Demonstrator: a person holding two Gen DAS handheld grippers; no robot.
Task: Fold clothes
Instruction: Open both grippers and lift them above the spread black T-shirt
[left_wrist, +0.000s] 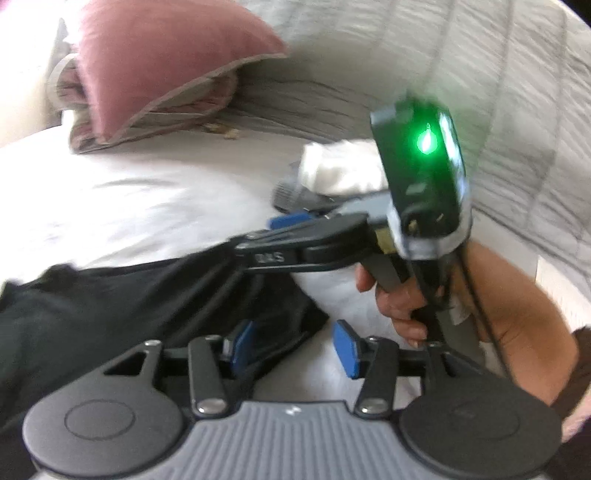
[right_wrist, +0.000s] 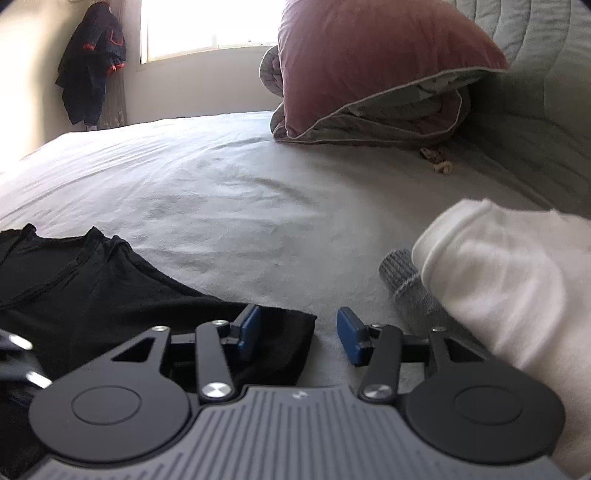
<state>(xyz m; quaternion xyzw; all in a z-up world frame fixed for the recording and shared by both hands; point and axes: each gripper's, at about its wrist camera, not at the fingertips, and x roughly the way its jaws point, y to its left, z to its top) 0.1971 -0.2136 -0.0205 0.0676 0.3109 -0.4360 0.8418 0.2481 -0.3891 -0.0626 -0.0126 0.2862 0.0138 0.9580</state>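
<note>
Presently both of my tools sit low over the bed (right_wrist: 236, 192), pads parted and nothing between them. The left tool (left_wrist: 293, 349) has its left pad over black cloth and its right pad over bare sheet; the right tool (right_wrist: 295, 334) shows the same split, left pad over cloth, right pad over sheet. The black garment (right_wrist: 92, 288) lies flat on the bed, spreading from about 12 o'clock of the right tool out toward 9 and 10 o'clock; its neckline end sits at 10 o'clock, and its near right corner (right_wrist: 295, 325) ends just at the gap between the right tool's pads. So I judge its long axis to run roughly 9-to-3 across my view, with the bulk on the left. In the left wrist view the right tool's body crosses from 2 o'clock toward 11 o'clock, held in my right hand (left_wrist: 402, 306), its pads out over the garment's far edge. Judgement: the right tool is nearer that corner, the left tool nearer the near hem. A white folded piece (right_wrist: 509, 280) lies at 2 to 3 o'clock of the right tool, on top of a grey knit piece (right_wrist: 406, 280), apart from the black garment. Whether the black garment is already part-folded I cannot tell; doubled edges show near the neckline. A pink pillow (right_wrist: 369, 62) sits at 1 o'clock, well apart.
</note>
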